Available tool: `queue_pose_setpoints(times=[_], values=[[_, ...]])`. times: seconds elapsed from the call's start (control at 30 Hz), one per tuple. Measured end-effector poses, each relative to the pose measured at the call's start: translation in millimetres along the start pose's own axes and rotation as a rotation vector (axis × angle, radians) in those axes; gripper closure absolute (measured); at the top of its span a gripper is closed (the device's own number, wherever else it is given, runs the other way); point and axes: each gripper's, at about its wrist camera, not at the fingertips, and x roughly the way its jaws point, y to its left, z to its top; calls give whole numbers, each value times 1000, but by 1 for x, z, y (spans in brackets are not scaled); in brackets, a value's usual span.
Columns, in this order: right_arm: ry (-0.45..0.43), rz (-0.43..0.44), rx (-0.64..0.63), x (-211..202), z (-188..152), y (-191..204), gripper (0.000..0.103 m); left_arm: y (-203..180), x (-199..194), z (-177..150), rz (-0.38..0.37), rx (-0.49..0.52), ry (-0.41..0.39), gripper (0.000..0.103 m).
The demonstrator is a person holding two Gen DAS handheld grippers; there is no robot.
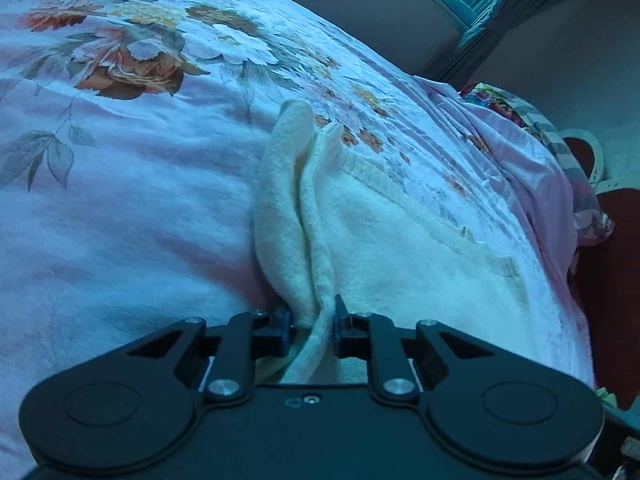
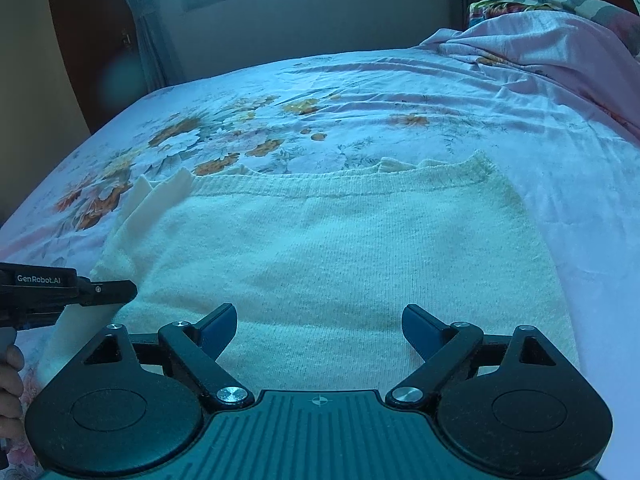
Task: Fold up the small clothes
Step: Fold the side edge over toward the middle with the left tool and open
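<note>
Left wrist view: left claw (image 1: 311, 322) pinching the bunched side edge of the cream knit sweater (image 1: 400, 240), pads pressing the fabric, on the floral bedsheet (image 1: 120, 200). Right wrist view: showing the sweater (image 2: 340, 248) lying spread flat on the bed (image 2: 540, 128), right claw (image 2: 320, 326) hovering wide over its near hem, gripping nothing, left claw (image 2: 120, 292) clamping the left edge, a person's fingers (image 2: 10, 380) wrapping its handle.
</note>
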Motion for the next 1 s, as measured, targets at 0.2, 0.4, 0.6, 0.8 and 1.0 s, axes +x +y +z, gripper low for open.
queue_pose_setpoints(times=[0.2,0.4,0.6,0.8,1.0], values=[[1,5,-1,0,-1,0,13,14,6,4,-77,-108,36,86],[-7,-8,-19,-1,1,4,13,16,-2,3,-99,-136,10,90],[102,-102,-147,34,-8,14,11,-31,-25,13,-103,-16,-44,90],[40,-40,-27,9,-2,-16,10,-133,-29,10,-67,191,-36,90],[-2,5,138,-46,-6,-91,10,-224,20,-41,-10,313,46,90]])
